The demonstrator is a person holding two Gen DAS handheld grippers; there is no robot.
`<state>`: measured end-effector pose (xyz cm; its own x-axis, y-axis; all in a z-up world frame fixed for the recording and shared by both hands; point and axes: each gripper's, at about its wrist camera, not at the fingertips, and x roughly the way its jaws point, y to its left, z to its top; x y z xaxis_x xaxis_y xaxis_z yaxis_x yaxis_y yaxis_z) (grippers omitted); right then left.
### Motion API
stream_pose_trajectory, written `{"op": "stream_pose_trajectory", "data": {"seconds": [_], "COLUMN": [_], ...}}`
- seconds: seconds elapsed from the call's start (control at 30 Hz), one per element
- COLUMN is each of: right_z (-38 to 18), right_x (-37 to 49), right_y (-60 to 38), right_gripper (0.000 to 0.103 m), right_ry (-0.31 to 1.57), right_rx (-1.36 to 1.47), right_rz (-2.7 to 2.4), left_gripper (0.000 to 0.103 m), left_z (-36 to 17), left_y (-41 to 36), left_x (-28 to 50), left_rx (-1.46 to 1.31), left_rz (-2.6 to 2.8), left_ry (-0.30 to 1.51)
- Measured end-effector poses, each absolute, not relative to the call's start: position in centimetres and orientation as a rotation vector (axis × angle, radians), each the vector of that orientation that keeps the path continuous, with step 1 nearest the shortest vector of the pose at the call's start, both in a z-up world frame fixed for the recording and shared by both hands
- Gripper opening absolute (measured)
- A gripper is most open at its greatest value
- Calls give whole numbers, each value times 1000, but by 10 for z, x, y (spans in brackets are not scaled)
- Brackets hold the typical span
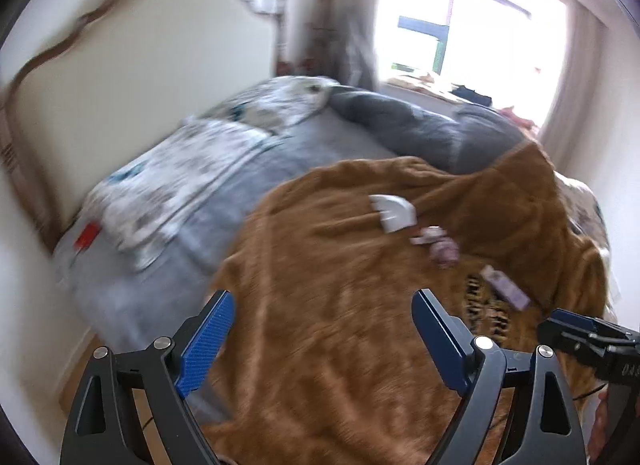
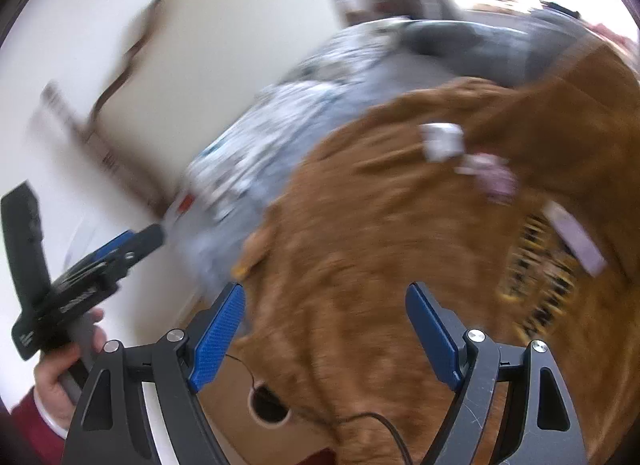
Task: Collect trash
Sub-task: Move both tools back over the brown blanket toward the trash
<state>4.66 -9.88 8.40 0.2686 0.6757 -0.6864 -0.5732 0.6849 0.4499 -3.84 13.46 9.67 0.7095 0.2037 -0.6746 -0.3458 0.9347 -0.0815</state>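
Three scraps of litter lie right of centre on a rumpled brown fleece blanket: a white curved paper piece, a crumpled pale pink wrapper and a flat lilac packet. At the bottom of the frame the left gripper stands wide open, holding nothing. The right gripper is likewise spread and empty. Behind, upper left, a cream padded headboard.
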Motion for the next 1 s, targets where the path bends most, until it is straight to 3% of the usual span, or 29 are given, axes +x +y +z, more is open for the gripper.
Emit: {"op": "stream_pose_trajectory", "data": {"seconds": [0.27, 0.5, 1.0], "right_z": [71, 47, -47], "right_x": [89, 136, 256], "right_y": [-217, -275, -238], "right_gripper": [82, 82, 86], "right_ry": [963, 955, 1095], "right_rx": [304, 328, 90], "right_rz": [493, 277, 256], "left_gripper": [91, 91, 91], "left_z": [87, 46, -76], "left_y": [74, 38, 39], "left_x": [49, 129, 280], "left_rx": [-142, -136, -171], "left_rz": [116, 23, -20], "left_ry": [778, 864, 1104]}}
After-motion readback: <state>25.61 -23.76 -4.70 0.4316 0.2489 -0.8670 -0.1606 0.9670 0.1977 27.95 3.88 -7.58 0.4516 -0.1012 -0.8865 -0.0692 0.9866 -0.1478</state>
